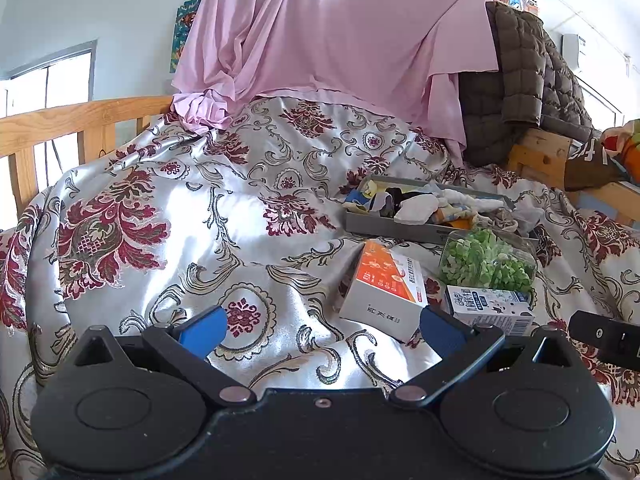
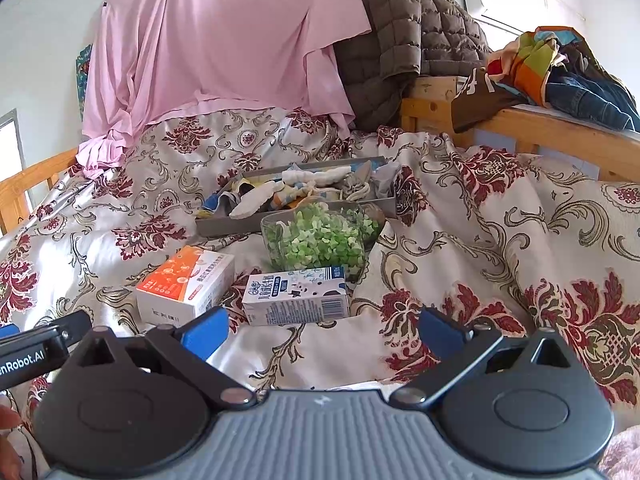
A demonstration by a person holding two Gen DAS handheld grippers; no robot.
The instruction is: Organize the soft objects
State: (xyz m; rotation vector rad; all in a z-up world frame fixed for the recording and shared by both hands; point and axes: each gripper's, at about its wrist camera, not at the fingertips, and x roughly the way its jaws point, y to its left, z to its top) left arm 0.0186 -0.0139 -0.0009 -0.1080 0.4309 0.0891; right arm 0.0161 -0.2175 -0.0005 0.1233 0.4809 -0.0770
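A grey tray (image 1: 384, 227) (image 2: 224, 226) holding several socks and small cloths (image 1: 416, 206) (image 2: 312, 184) lies on the floral bedspread (image 1: 208, 216) (image 2: 500, 216). My left gripper (image 1: 322, 330) is open and empty, low over the bedspread, short of the tray. My right gripper (image 2: 322, 330) is open and empty, just behind the milk carton (image 2: 296, 296). The left gripper's body (image 2: 40, 344) shows at the right wrist view's left edge.
An orange and white box (image 1: 384, 292) (image 2: 186, 282), a milk carton (image 1: 490, 308) and a clear container of green pieces (image 1: 486, 262) (image 2: 320, 240) lie before the tray. A pink sheet (image 1: 320, 40), brown quilted jacket (image 2: 400, 40), clothes (image 2: 560, 72) and wooden bed rails (image 1: 60, 120) surround the bed.
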